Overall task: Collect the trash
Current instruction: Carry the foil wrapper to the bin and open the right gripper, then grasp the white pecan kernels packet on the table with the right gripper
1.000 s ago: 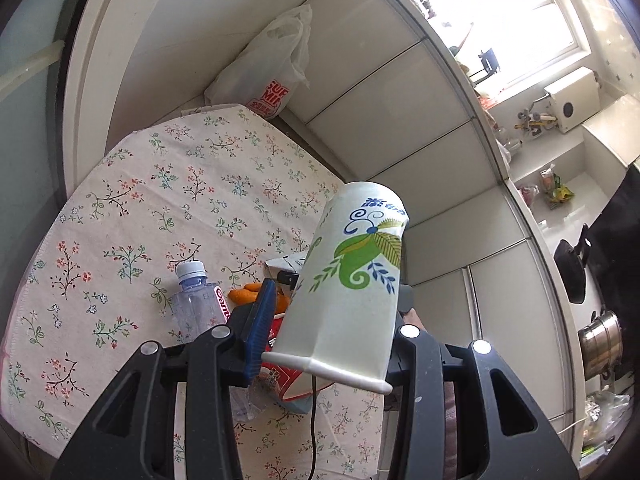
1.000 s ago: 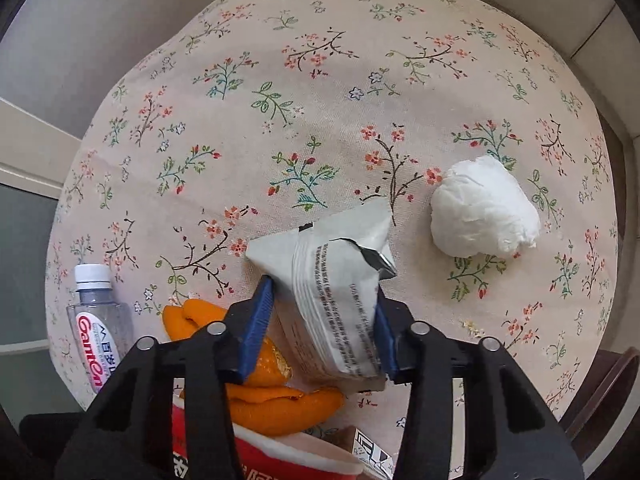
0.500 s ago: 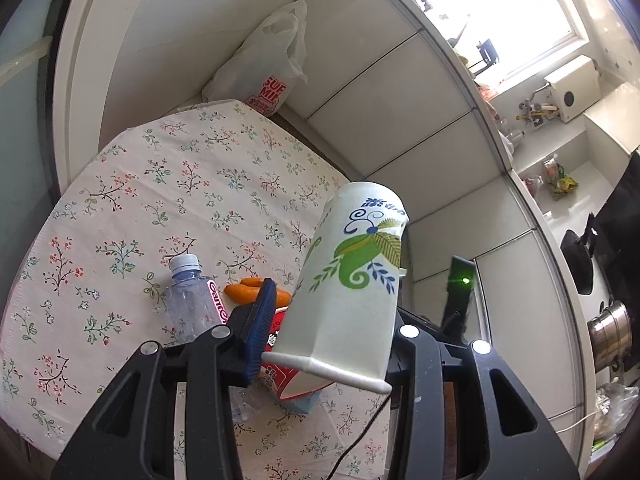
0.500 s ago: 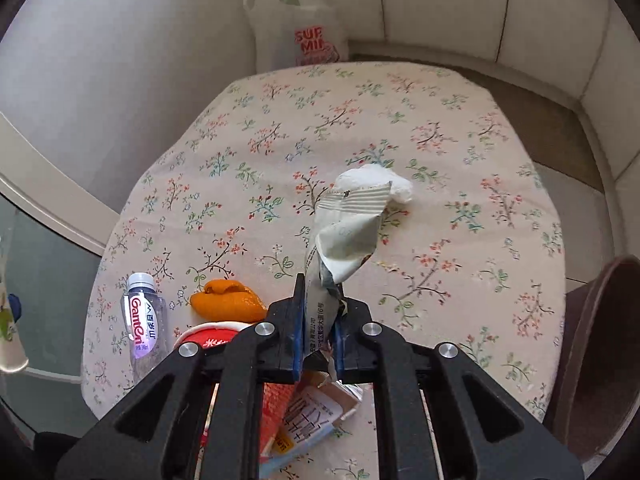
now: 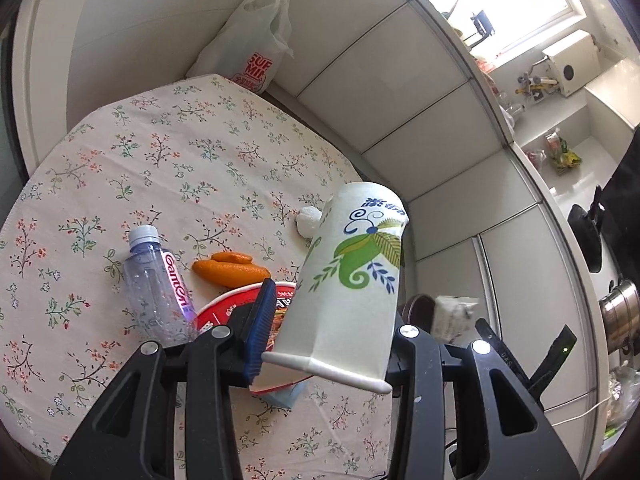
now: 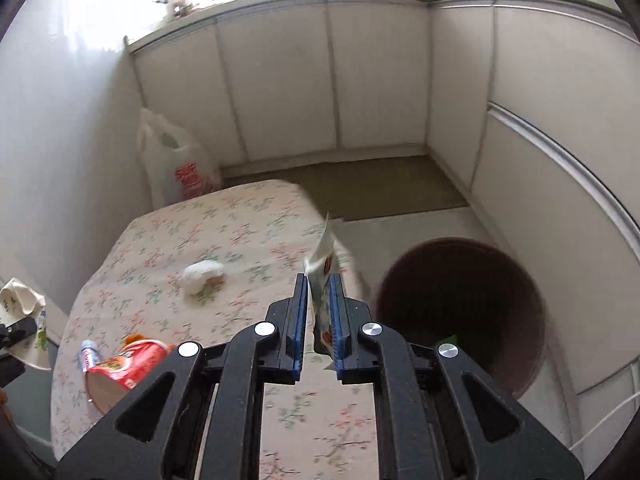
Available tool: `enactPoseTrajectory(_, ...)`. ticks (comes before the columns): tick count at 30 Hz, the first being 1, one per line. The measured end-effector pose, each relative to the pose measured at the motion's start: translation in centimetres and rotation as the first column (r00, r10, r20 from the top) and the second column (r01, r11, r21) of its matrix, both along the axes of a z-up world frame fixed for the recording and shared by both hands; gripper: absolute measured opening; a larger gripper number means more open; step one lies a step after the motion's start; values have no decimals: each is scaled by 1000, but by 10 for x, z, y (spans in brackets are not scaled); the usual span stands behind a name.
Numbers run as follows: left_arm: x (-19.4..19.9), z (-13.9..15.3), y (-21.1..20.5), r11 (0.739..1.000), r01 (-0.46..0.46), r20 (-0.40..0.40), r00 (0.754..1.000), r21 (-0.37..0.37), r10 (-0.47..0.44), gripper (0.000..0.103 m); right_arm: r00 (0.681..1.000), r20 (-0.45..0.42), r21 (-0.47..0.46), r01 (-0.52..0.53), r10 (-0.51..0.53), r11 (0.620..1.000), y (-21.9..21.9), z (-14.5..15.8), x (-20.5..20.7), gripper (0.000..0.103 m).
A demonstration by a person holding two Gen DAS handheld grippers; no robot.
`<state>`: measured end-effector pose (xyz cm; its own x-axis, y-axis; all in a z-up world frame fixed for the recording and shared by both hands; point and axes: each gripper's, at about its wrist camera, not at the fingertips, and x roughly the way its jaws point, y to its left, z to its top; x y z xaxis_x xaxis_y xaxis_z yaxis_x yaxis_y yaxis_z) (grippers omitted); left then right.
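- Left wrist view: the left gripper is closed on a paper cup, a pad pressed to each side of it near the rim; the cup is held tilted, base pointing up and away, its rim squashed flat.
- The cup carries a green and blue leaf print and hangs above the table, which is covered in a floral cloth.
- On the cloth, beside the left finger, a clear bottle stands upright with a pale cap and a pink label.
- Orange peel lies just right of the bottle; a red noodle bowl sits just in front of the peel, partly hidden behind the gripper.
- A white tissue ball lies farther back, partly behind the cup.
- A white plastic bag stands against the wall beyond the table's far edge.
- Right wrist view: the right gripper is nearly closed, its blue pads pinching a crumpled wrapper that sticks up between them.
- The wrapper is held over the table's right edge, just beside a round brown bin on the floor; the wrapper is blurred.
- The tissue ball lies mid-table; the bowl lies on its side near the left front edge, with the bottle just beside it.
- The bag stands in the far corner.
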<state>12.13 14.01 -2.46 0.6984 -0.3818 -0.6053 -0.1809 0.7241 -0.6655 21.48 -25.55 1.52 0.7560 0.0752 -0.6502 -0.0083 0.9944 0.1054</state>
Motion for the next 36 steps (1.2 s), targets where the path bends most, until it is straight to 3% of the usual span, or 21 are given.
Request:
enactPoseTrajectory(4, 8, -3, -27, 999, 32, 3, 999, 25, -32, 40, 993, 3, 6, 117, -117, 993, -45, -5, -3, 18)
enactPoseTrajectory(5, 9, -4, -32, 999, 38, 6, 999, 30, -38, 40, 989, -2, 17, 146, -146, 989, -55, -7, -3, 37)
enactPoseTrajectory(7, 12, -4, -45, 997, 59, 16, 998, 40, -60, 40, 980, 18, 48, 196, -197, 979, -73, -3, -7, 59)
enactPoseTrajectory(9, 12, -3, -58, 995, 74, 31, 997, 59, -76, 40, 973, 53, 72, 221, -225, 973, -87, 5, -15, 65)
enactPoseTrajectory(11, 12, -1, -68, 992, 83, 46, 995, 93, -87, 40, 972, 72, 76, 218, -224, 973, -94, 11, -20, 82)
enactPoseTrajectory(13, 11, -1, -76, 991, 89, 44, 995, 100, -94, 40, 980, 65, 88, 184, -190, 979, -92, 9, -23, 88)
enactPoseTrajectory(16, 10, -5, -81, 992, 101, 36, 994, 77, -104, 40, 998, -42, 152, 50, -44, 987, -75, -9, -6, 90)
enactPoseTrajectory(18, 8, -6, -81, 992, 96, 34, 995, 85, -99, 40, 991, -123, 175, -35, 57, 984, -52, -24, 8, 90)
enactPoseTrajectory(20, 6, -7, -76, 993, 86, 30, 996, 87, -89, 40, 975, -178, 128, -110, 132, 986, -18, -41, 23, 90)
enactPoseTrajectory(21, 5, -7, -73, 993, 80, 27, 996, 84, -83, 40, 968, -200, 61, -140, 149, 988, 0, -49, 30, 90)
enactPoseTrajectory(23, 4, -9, -63, 995, 66, 23, 997, 75, -68, 40, 955, -243, -55, -191, 172, 980, 32, -68, 39, 90)
enactPoseTrajectory(25, 2, -8, -52, 996, 53, 22, 998, 78, -55, 40, 937, -294, -110, -230, 189, 967, 56, -87, 49, 90)
enactPoseTrajectory(34, -5, -1, -25, 996, 66, 22, 997, 58, -67, 40, 901, -412, -232, -246, 134, 941, 97, -149, 98, 89)
enactPoseTrajectory(36, -4, -1, -24, 996, 74, 19, 997, 46, -75, 40, 894, -430, -239, -251, 129, 938, 99, -162, 105, 85)
